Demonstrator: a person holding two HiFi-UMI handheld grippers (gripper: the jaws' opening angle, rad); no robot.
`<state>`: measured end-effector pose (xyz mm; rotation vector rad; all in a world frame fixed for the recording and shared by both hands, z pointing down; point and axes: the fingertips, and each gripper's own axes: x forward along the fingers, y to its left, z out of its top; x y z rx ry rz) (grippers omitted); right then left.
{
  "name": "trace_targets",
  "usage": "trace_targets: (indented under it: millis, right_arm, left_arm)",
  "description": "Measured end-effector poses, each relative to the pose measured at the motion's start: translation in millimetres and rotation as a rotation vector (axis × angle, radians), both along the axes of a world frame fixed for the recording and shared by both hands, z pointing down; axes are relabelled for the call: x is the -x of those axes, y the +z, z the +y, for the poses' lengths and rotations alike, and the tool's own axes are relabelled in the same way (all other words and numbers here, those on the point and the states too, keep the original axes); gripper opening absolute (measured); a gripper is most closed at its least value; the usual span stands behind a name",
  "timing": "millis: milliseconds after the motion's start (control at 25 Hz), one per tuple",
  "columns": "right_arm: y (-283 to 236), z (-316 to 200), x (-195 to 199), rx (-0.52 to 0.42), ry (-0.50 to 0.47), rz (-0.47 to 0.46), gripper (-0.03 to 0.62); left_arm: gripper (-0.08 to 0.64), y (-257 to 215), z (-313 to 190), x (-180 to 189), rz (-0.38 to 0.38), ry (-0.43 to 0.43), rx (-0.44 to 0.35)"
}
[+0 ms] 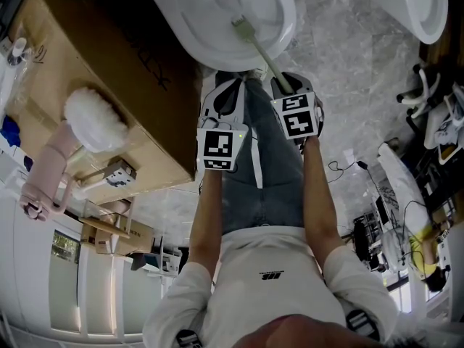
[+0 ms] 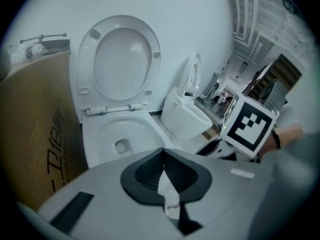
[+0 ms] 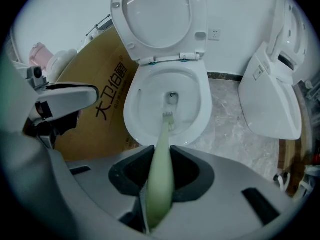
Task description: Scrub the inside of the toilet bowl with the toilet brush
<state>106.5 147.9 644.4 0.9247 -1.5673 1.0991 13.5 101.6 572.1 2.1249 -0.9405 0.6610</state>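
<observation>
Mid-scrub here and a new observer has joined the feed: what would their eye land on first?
First, the pale green toilet brush, clamped by the fingers of the right gripper and reaching down into the white toilet bowl, bristles low inside it. Next, the big brown cardboard box close beside the bowl. The left gripper is shut and empty next to the right one.

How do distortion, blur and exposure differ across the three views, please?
Head view: wide-angle bending bows lines toward the edges, and the bowl is bright, nearly washed out. Left gripper view: dark round vignette at the corners, and the left gripper is soft close to the lens. Right gripper view: same vignette; the brush handle is blurred near the lens, its head sharper.
</observation>
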Motion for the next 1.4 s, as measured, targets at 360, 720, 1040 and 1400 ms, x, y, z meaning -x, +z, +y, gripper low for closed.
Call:
trace_targets:
  millis: [360, 720, 1040, 1400]
  right_arm:
    - [23, -16, 7, 0.025, -0.014, 0.02, 0.092]
    - [49, -39, 15, 0.048, -0.038, 0.04, 0.092]
    - [72, -59, 19, 0.067, -0.048, 0.066, 0.092]
    - [98, -90, 27, 0.075, -0.065, 0.084, 0.092]
  left_arm:
    - [0.009, 5, -13, 10, -0.007, -0.017, 0.008]
    - [0.009, 11, -31, 16, -0.004, -0.034, 0.021]
    - [0.009, 20, -44, 24, -0.005, -0.049, 0.033]
    - [0.009, 28, -56, 26, 0.005, -0.044, 0.041]
